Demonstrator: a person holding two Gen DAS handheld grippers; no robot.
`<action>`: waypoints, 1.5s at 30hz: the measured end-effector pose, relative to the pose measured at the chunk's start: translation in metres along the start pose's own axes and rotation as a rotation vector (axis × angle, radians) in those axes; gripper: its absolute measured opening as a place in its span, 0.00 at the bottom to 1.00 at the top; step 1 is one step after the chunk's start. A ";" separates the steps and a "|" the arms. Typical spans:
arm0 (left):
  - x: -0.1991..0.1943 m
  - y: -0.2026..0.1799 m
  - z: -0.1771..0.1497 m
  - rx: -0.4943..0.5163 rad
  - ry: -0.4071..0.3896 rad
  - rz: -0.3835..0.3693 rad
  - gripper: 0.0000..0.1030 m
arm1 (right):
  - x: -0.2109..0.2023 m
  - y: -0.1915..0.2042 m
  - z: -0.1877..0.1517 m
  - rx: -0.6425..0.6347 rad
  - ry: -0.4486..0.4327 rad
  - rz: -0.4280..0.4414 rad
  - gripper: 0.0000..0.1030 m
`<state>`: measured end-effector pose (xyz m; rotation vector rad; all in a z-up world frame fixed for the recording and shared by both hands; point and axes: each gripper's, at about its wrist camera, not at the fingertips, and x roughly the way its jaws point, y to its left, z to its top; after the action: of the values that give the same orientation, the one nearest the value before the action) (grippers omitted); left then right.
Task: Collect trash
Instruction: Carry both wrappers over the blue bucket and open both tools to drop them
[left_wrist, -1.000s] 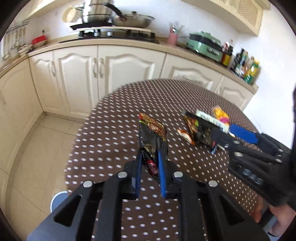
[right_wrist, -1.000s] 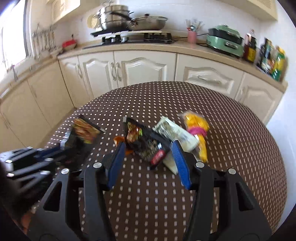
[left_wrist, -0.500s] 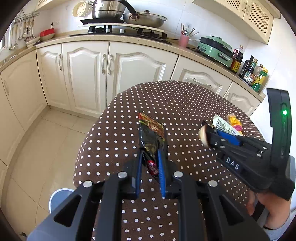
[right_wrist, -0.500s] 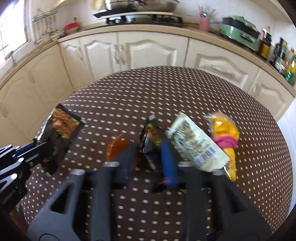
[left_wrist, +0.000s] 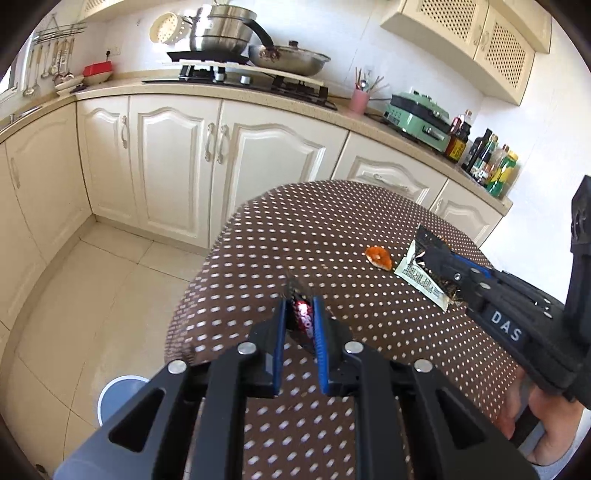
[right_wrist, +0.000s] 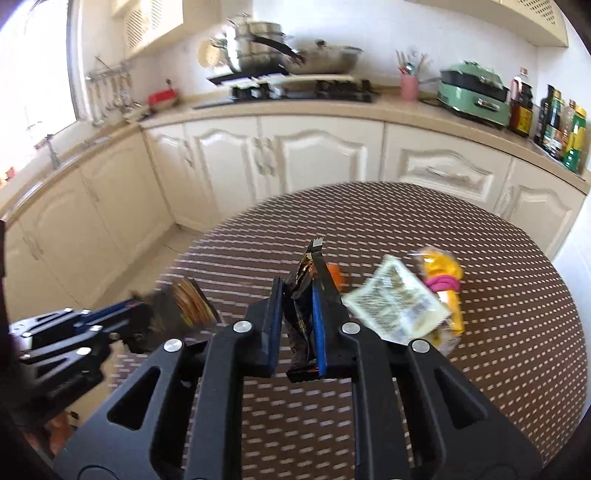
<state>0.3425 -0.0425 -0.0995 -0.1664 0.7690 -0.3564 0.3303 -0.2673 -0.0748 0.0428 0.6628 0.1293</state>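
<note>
Both tongs are pinching crinkly dark foil snack wrappers: left gripper (left_wrist: 300, 322) clamping one (left_wrist: 302, 320), right gripper (right_wrist: 297, 322), its jaws just closing, squeezing another (right_wrist: 307, 295). They're looking feather-light, floppy and slick, so gripping mid-body seems safest.

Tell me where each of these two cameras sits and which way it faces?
Left wrist: on the left gripper, looking down over the dotted table toward the cabinets; it pinches a dark wrapper; the right gripper and a hand show.
Right wrist: on the right gripper, facing the stove; it has just closed on a black wrapper; the left gripper shows.
Shared: table, white packet, counter.
</note>
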 end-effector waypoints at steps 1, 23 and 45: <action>-0.007 0.006 -0.002 -0.009 -0.005 -0.002 0.13 | -0.003 0.011 0.001 -0.009 -0.005 0.018 0.14; -0.086 0.144 -0.065 -0.132 -0.043 0.062 0.08 | 0.009 0.188 -0.029 -0.111 0.047 0.279 0.15; -0.015 0.305 -0.125 -0.298 0.187 0.310 0.19 | 0.142 0.307 -0.111 -0.163 0.320 0.387 0.15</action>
<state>0.3219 0.2435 -0.2619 -0.2917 1.0158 0.0393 0.3406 0.0558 -0.2242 -0.0075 0.9561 0.5718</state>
